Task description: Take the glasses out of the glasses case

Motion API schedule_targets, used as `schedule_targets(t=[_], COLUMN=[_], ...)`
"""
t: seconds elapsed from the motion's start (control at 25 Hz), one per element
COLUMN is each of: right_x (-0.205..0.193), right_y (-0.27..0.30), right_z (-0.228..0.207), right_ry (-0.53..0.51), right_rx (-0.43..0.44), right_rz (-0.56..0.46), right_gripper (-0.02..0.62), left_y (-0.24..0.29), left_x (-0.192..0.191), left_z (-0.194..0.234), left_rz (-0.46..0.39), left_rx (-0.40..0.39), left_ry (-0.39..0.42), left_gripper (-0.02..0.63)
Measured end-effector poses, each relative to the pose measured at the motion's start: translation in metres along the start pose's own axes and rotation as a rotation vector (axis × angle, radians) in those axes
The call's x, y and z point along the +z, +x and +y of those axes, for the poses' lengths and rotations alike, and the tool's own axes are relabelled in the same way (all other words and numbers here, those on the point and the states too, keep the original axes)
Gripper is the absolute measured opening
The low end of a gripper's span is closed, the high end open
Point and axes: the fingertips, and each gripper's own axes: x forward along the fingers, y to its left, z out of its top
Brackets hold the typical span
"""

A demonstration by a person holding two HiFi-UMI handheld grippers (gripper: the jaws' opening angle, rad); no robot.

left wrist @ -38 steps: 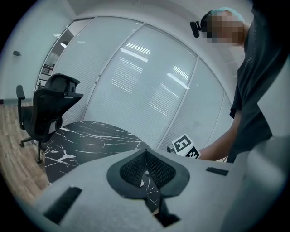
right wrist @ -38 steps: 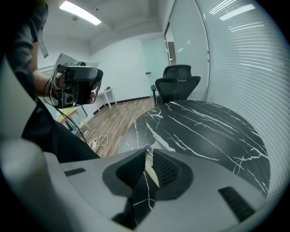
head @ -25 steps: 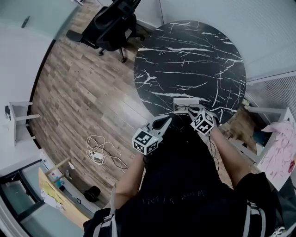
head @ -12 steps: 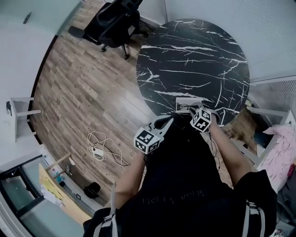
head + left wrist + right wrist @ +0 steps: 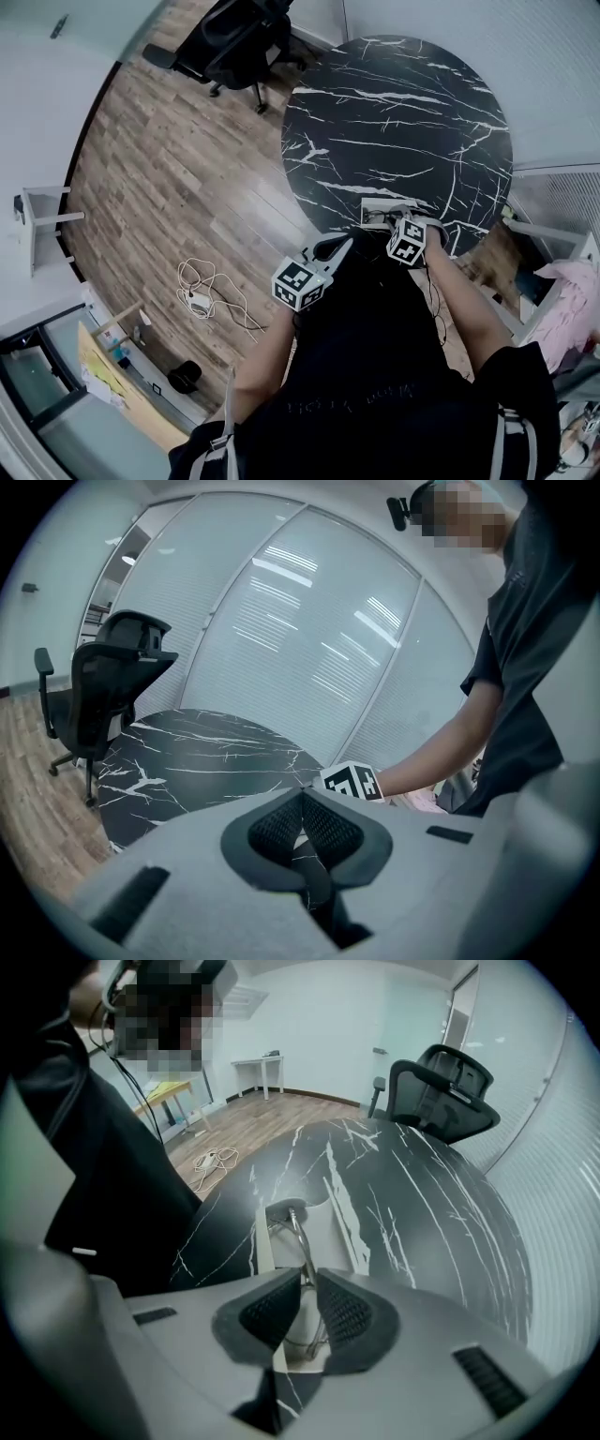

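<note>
An open pale grey glasses case (image 5: pixel 336 1232) lies at the near edge of the round black marble table (image 5: pixel 422 1204), with thin metal-framed glasses (image 5: pixel 294 1227) inside it. My right gripper (image 5: pixel 307 1283) is down over the case, its jaws closed to a narrow slit on the glasses' frame. In the head view the case (image 5: pixel 375 212) sits just ahead of the right gripper (image 5: pixel 398 223). My left gripper (image 5: pixel 336 247) hangs off the table's edge by the person's body. It is shut and holds nothing, as the left gripper (image 5: pixel 301 803) view shows.
A black office chair (image 5: pixel 234 42) stands on the wood floor beyond the table's far left side. White cables (image 5: pixel 202 298) lie on the floor to the left. Glass walls with blinds run behind the table (image 5: pixel 187 752).
My right gripper has edged a little forward onto the case. The left gripper has stayed about where it was. The head camera has shifted slightly.
</note>
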Motion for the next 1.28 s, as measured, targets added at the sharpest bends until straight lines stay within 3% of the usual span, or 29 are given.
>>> schedule_targets(t=[0.88, 1.08, 1.28], right_x=[0.010, 0.006, 0.001], right_y=[0.012, 0.016, 0.012], right_z=[-0.005, -0.007, -0.005], right_ry=[-0.218, -0.235, -0.181], right_rx=[-0.047, -0.070, -0.050], right_rz=[0.048, 0.050, 0.048], right_gripper=[0.034, 0.034, 0.033], left_y=[0.001, -0.001, -0.002], left_x=[-0.001, 0.000, -0.002], left_z=[0.002, 0.002, 0.001], left_rz=[0.006, 0.009, 0.013], left_rx=[0.014, 0.019, 0.024], left_ry=[-0.021, -0.017, -0.014], left_gripper=[0.018, 0.018, 0.018])
